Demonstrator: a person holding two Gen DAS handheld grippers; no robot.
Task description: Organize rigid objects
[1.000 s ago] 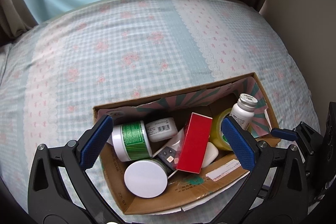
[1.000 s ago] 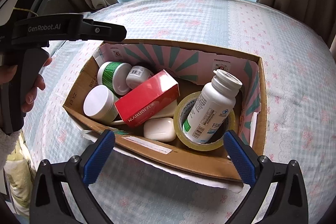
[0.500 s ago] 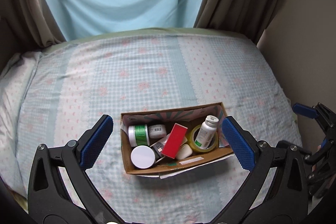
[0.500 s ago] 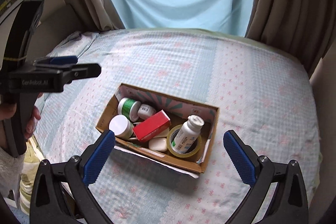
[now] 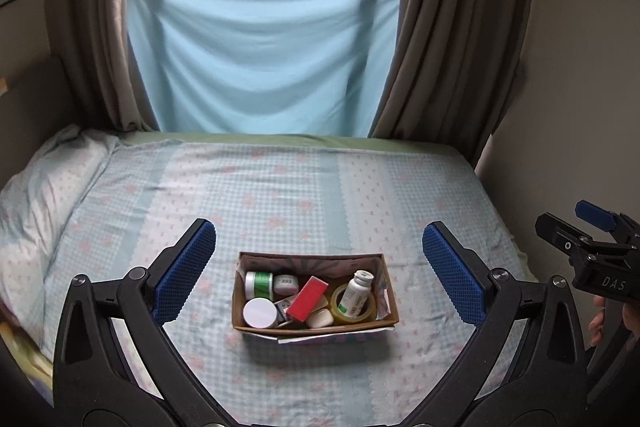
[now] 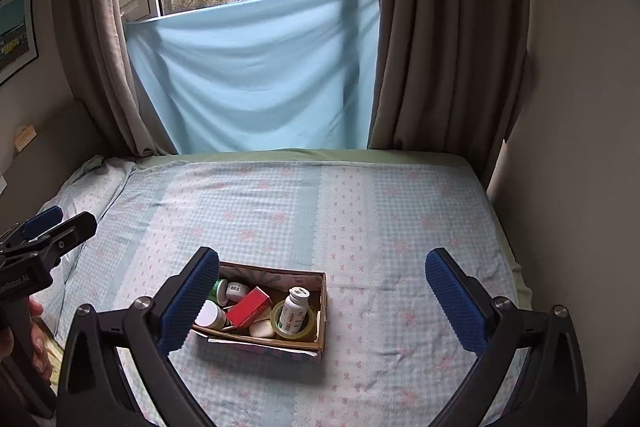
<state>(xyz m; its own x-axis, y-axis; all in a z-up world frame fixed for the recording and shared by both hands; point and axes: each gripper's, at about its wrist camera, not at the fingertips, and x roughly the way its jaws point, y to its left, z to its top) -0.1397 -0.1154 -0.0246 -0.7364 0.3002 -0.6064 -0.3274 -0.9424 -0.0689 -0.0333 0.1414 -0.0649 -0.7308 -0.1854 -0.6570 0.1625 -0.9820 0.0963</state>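
The fingers of the left gripper (image 5: 318, 275) are spread wide and nothing is held between them; the same is seen at the right gripper (image 6: 322, 301), whose blue pads (image 6: 456, 303) stand far apart and empty. Both grippers are kept above the bed (image 5: 280, 195), apart from the cardboard box (image 5: 314, 327), which rests on the checked sheet near the front edge. Inside the box a white bottle (image 5: 356, 293) is standing in a roll of yellow tape (image 5: 340, 311). A red box (image 5: 307, 298) is leaned in the middle, and a green jar (image 5: 259, 285) and a white-lidded jar (image 5: 260, 313) are placed at the left side. Behind the bed a blue cloth (image 5: 260, 55) is hung between brown curtains (image 5: 448, 35).
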